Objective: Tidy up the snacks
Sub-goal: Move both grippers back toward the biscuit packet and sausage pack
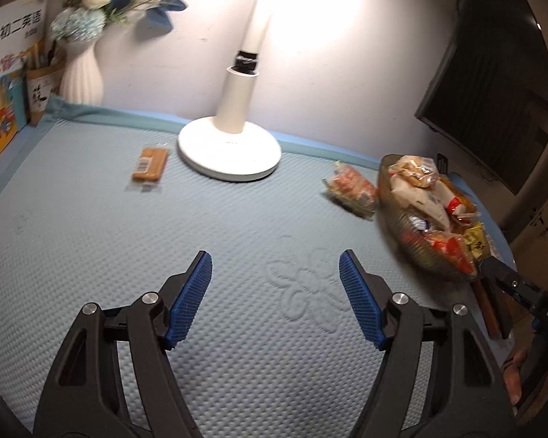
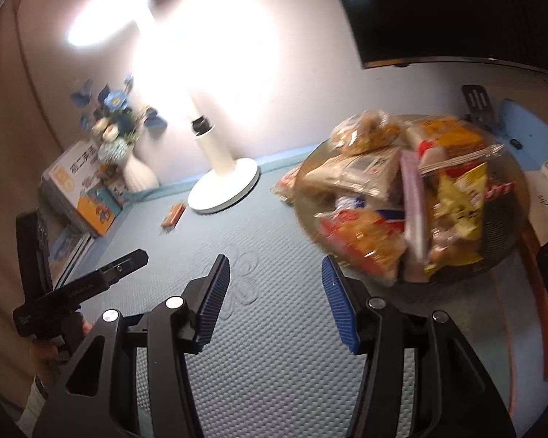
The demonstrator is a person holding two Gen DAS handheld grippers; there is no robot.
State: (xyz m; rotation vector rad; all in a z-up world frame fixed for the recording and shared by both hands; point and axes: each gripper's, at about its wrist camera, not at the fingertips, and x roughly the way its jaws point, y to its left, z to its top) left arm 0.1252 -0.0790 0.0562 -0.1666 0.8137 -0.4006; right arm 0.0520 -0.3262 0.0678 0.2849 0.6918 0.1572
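Note:
A brownish glass bowl [image 1: 387, 200] [image 2: 507, 241] piled with several snack packets sits at the right of the light blue mat. A red-orange snack packet [image 1: 354, 188] lies on the mat just left of the bowl. An orange-brown wrapped bar [image 1: 149, 164] [image 2: 173, 215] lies left of the lamp base. My left gripper [image 1: 276, 273] hovers open over the middle of the mat, nothing between its blue pads. My right gripper [image 2: 276, 281] is open too, its right pad close to the bowl's near edge. Each gripper shows at the edge of the other's view.
A white desk lamp [image 1: 230, 149] [image 2: 224, 182] stands at the back centre, lit. A white vase of blue flowers [image 1: 80, 76] and books [image 1: 3, 109] fill the back left corner. A dark screen [image 1: 489, 91] hangs on the right. Open mat [image 1: 91, 241] lies in front.

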